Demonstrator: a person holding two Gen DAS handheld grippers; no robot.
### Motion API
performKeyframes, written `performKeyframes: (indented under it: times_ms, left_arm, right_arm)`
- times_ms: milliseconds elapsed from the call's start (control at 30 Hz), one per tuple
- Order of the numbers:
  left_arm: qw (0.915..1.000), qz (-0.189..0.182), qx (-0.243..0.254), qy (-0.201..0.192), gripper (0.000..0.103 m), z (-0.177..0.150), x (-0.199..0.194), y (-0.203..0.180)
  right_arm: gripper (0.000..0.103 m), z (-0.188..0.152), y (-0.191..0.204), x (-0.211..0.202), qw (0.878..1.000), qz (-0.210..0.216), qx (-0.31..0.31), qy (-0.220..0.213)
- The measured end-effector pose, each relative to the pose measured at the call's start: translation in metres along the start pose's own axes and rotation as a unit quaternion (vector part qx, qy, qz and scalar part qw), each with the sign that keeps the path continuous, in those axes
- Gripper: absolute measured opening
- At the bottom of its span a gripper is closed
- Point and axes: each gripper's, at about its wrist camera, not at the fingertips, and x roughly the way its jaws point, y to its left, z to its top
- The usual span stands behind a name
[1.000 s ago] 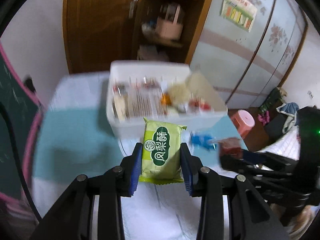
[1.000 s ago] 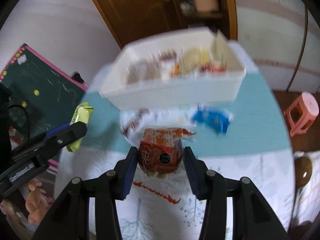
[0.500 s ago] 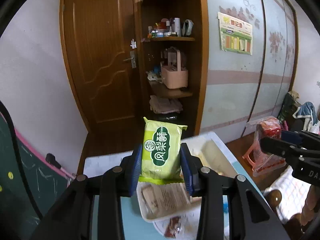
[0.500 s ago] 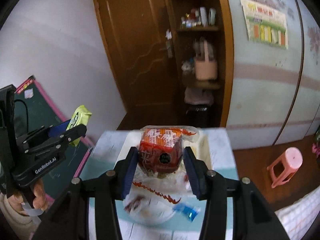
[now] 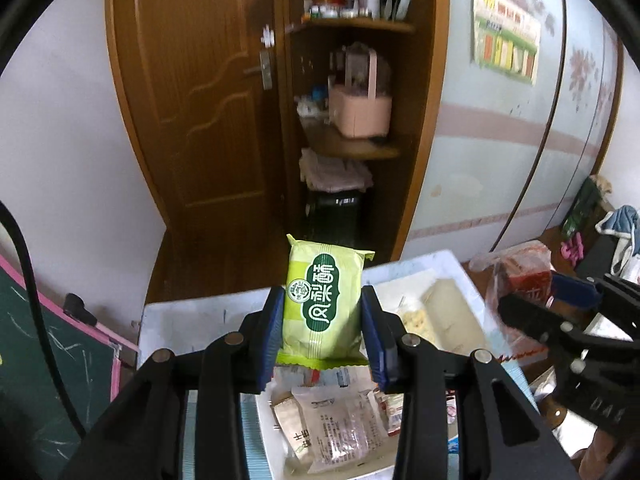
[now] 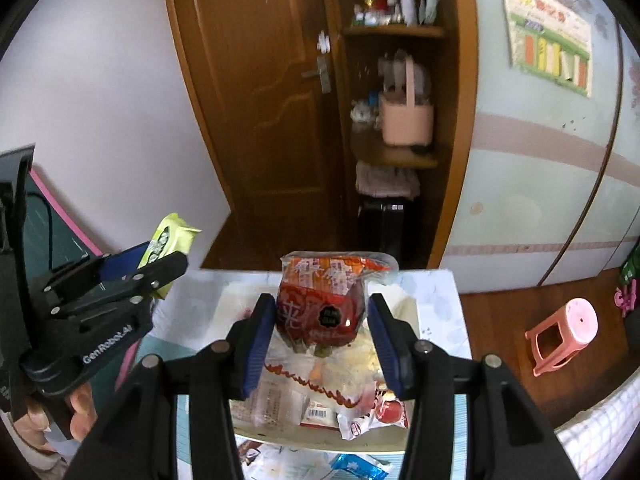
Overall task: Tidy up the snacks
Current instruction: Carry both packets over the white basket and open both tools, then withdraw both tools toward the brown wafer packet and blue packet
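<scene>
Two claws raised side by side over a snack tray.
Left claw (image 5: 323, 334) grips green snack pack (image 5: 323, 309) upright; right claw (image 6: 322, 330) clamps red snack pack (image 6: 323, 307), both above white tray (image 5: 416, 267) on table (image 5: 192, 320).

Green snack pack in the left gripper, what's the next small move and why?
Probably lower it toward the white bin and let go there. The left gripper is shut on the green snack pack, held in the air above the bin, which already holds other wrapped snacks.

Both tongs have dropped nearer the white bin (image 5: 424, 268).
</scene>
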Motion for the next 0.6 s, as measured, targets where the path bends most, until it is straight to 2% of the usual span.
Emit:
performKeyframes:
  times_ms: [33, 67, 100, 133, 200, 333, 600]
  left_arm:
    - [0.9999, -0.005, 0.006, 0.01, 0.048, -0.003, 0.009, -0.002]
    - [0.9997, -0.008, 0.01, 0.02, 0.073, -0.005, 0.017, -0.004]
    - [0.9996, -0.005, 0.008, 0.028, 0.092, -0.009, 0.026, -0.005]
    - [0.9995, 0.009, 0.005, 0.029, 0.093, -0.013, 0.031, -0.005]
    - [0.9992, 0.007, 0.005, 0.038, 0.093, -0.018, 0.04, -0.005]
    - [0.9985, -0.008, -0.007, 0.054, 0.093, -0.03, 0.05, -0.001]
    - [0.9987, -0.016, 0.009, 0.047, 0.093, -0.046, 0.042, -0.002]
  right_arm:
    - [0.05, -0.002, 0.0, 0.009, 1.0, -0.002, -0.001, 0.008]
    - [0.05, -0.006, -0.001, 0.02, 1.0, 0.0, 0.0, 0.016]
    - [0.05, -0.011, 0.0, 0.025, 1.0, -0.001, -0.003, 0.015]
    - [0.051, -0.014, 0.001, 0.031, 1.0, -0.012, -0.008, 0.016]
    - [0.054, -0.023, 0.001, 0.047, 0.999, -0.033, -0.023, 0.034]
    - [0.059, -0.036, -0.009, 0.062, 0.998, -0.029, -0.009, 0.058]
    - [0.059, -0.043, -0.029, 0.066, 0.997, -0.034, 0.019, 0.067]
